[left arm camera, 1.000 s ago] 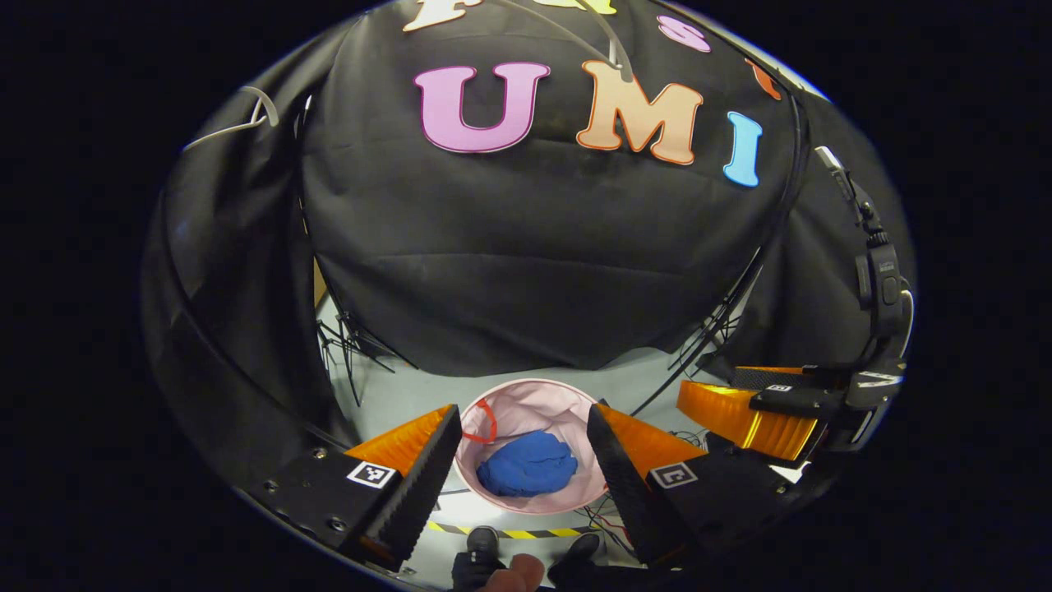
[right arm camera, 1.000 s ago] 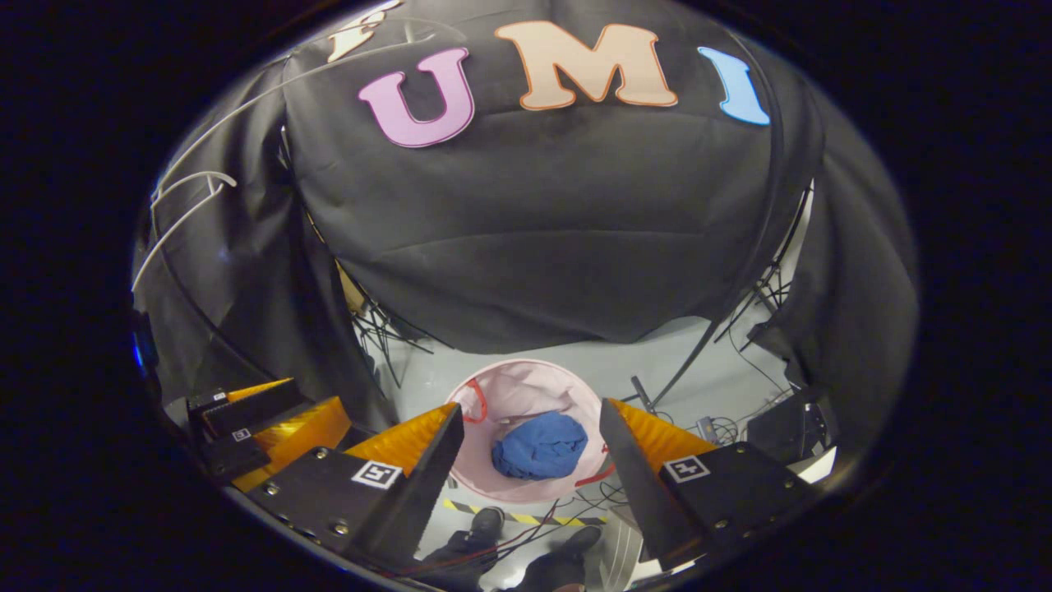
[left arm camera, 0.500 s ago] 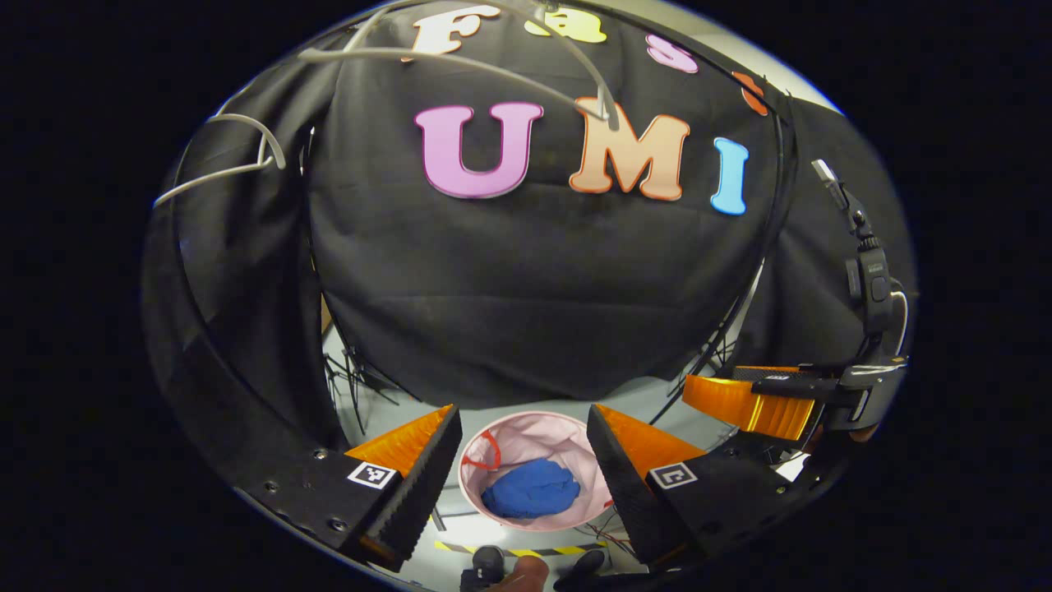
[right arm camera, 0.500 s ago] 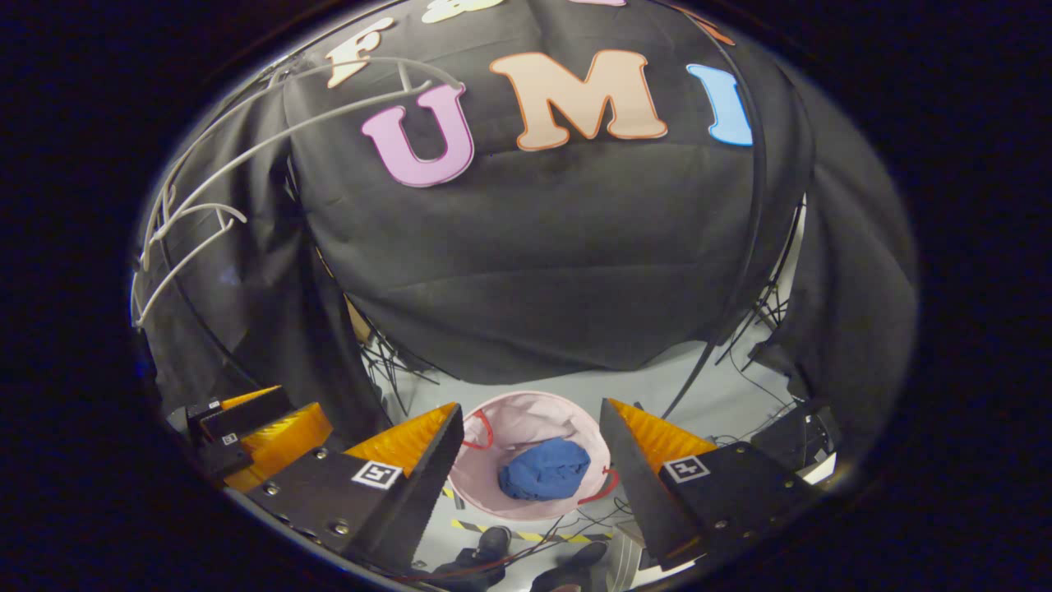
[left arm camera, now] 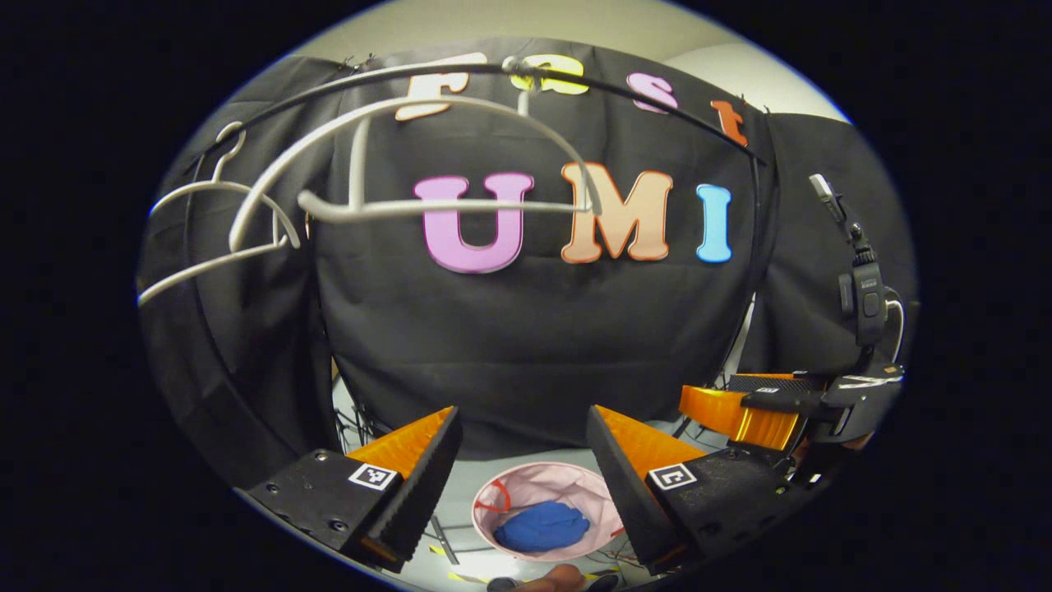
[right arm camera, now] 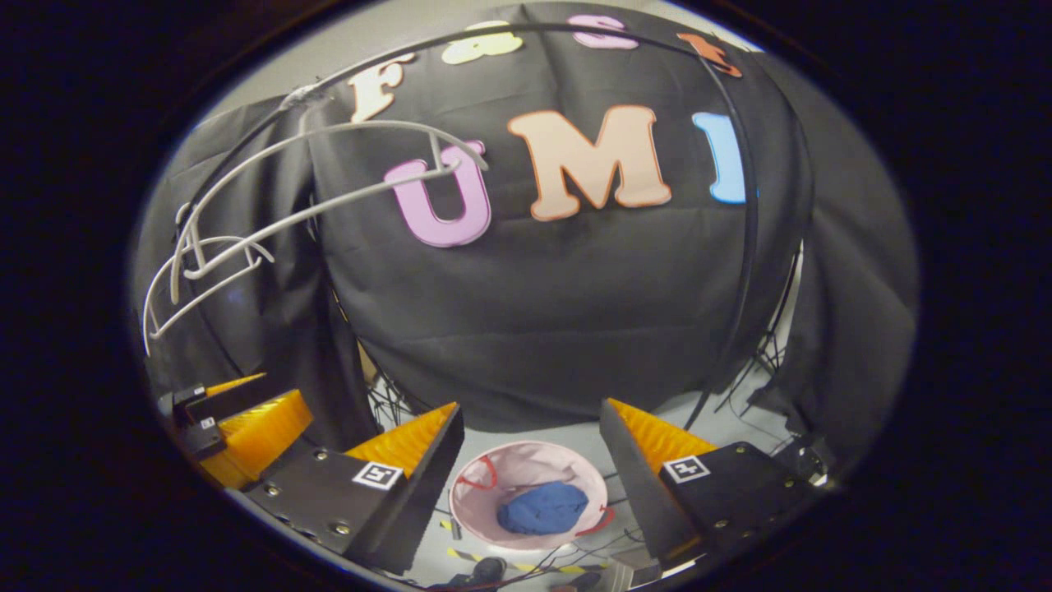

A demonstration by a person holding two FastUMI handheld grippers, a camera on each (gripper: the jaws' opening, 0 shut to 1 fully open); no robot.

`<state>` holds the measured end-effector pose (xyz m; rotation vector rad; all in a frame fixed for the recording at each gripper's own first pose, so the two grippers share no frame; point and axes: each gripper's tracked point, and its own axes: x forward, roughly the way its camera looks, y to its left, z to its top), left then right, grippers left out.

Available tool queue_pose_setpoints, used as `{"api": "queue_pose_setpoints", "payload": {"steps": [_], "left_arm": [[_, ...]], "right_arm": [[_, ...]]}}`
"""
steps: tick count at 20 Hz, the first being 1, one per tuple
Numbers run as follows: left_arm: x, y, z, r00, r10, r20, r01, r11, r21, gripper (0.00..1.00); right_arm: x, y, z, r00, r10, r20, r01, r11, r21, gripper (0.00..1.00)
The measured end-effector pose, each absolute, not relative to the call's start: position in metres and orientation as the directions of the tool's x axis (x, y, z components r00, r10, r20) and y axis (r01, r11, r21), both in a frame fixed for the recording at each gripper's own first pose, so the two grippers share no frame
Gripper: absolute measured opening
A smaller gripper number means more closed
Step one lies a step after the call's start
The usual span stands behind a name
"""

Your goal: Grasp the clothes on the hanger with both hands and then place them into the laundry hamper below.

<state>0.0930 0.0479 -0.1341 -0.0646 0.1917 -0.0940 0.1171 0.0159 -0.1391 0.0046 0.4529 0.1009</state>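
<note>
Low in the left gripper view, a crumpled blue garment (left arm camera: 542, 526) lies bunched in the round, pale pink fabric hamper (left arm camera: 575, 487) on the floor. The left hand-held gripper (left arm camera: 523, 477) gapes open, empty, ridged wedge fingers apart. The right hand-held gripper (right arm camera: 530, 485) is likewise spread. Bare, curved white plastic hangers (left arm camera: 427, 205) hang from the rail at upper left.

One blue garment (left arm camera: 542, 526), one pink hamper (left arm camera: 604, 498), two bare hangers (left arm camera: 427, 205), perhaps more.
</note>
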Motion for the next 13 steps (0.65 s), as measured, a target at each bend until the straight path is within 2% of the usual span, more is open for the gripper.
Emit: {"api": "queue_pose_setpoints", "payload": {"steps": [1, 3, 4, 5, 6, 13], "left_arm": [[0.092, 0.05, -0.124, 0.982, -0.095, -0.161, 0.086, 0.994, -0.061, 0.92], [0.092, 0.049, -0.113, 0.99, -0.078, -0.119, 0.073, 0.996, -0.046, 0.95], [0.09, 0.05, -0.105, 0.992, -0.073, -0.099, 0.07, 0.997, -0.039, 0.94], [0.088, 0.052, -0.098, 0.994, -0.069, -0.084, 0.066, 0.997, -0.035, 0.92], [0.086, 0.053, -0.09, 0.996, -0.064, -0.062, 0.062, 0.998, -0.031, 0.93], [0.074, 0.062, -0.04, 0.999, -0.028, 0.04, 0.028, 1.0, -0.01, 0.92]], "right_arm": [[0.117, 0.019, -0.13, 0.904, 0.101, -0.415, -0.102, 0.995, 0.02, 1.0], [0.113, 0.026, -0.116, 0.917, 0.107, -0.384, -0.109, 0.994, 0.018, 0.99], [0.112, 0.03, -0.107, 0.923, 0.111, -0.367, -0.112, 0.994, 0.02, 0.99], [0.111, 0.033, -0.096, 0.931, 0.114, -0.346, -0.117, 0.993, 0.013, 0.94], [0.112, 0.034, -0.086, 0.941, 0.112, -0.32, -0.117, 0.993, 0.001, 0.99], [0.102, 0.043, -0.014, 0.982, 0.111, -0.154, -0.118, 0.992, -0.036, 0.99]]}}
